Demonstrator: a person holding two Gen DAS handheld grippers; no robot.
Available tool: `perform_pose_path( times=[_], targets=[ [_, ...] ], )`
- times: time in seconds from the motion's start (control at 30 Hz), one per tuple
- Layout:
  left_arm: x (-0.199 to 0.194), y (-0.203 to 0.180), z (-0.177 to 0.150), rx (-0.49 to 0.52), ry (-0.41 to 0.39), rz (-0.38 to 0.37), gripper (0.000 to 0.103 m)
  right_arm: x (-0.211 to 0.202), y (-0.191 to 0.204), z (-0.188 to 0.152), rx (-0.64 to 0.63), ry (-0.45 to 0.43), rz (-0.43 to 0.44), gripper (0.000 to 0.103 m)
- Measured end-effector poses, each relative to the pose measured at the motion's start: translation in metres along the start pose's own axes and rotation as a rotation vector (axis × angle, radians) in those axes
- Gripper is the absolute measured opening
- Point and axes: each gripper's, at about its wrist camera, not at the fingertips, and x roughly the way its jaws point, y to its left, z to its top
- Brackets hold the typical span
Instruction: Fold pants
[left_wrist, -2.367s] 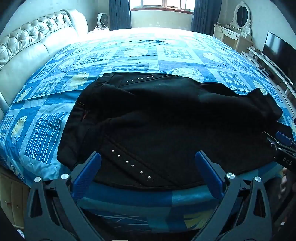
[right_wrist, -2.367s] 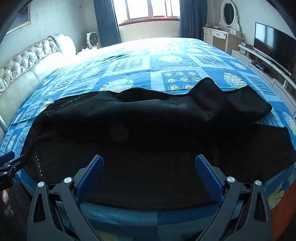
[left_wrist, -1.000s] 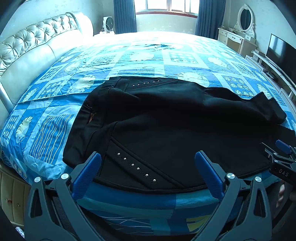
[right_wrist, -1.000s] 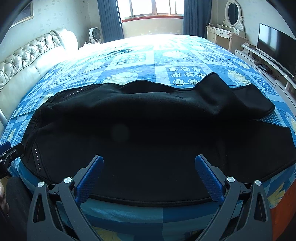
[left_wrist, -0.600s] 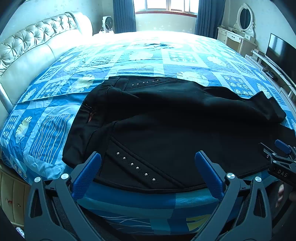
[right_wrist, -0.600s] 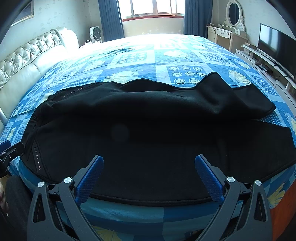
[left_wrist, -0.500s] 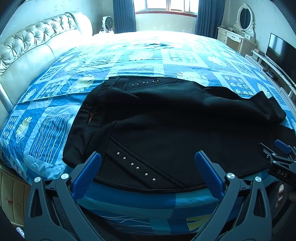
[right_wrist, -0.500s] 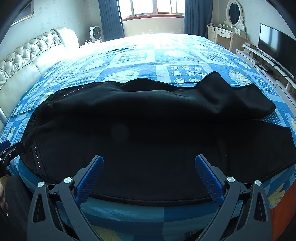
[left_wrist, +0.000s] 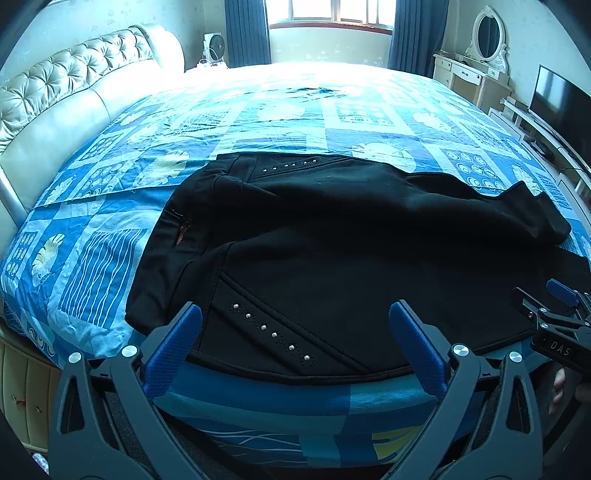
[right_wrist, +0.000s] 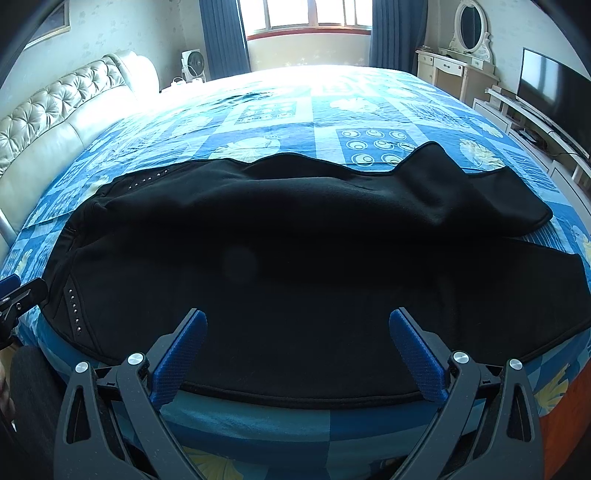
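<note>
Black pants (left_wrist: 351, 258) lie spread across the near edge of the bed (left_wrist: 332, 122), waist to the left, legs running right, one leg (right_wrist: 480, 199) rumpled. Left gripper (left_wrist: 295, 343) and right gripper (right_wrist: 297, 347) both stand spread wide, holding nothing, short of the near hem. Risk: pinching the blue sheet (right_wrist: 258, 417) along with the hem, or gripping a single layer, which would skew the fold. The bunched leg may crease.

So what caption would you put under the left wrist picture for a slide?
Open left gripper poised before black pants spread across a blue patterned bedspread, right gripper alongside.
</note>
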Motion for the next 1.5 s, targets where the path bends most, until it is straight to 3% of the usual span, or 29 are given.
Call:
perform_pose_path(
  times=[1.5],
  targets=[
    [-0.0009,0.0008,-0.0009,0.029,-0.014,-0.012,0.101,0.002,0.0033,-0.0019,-0.01,0.017,0.013,0.099]
  ],
)
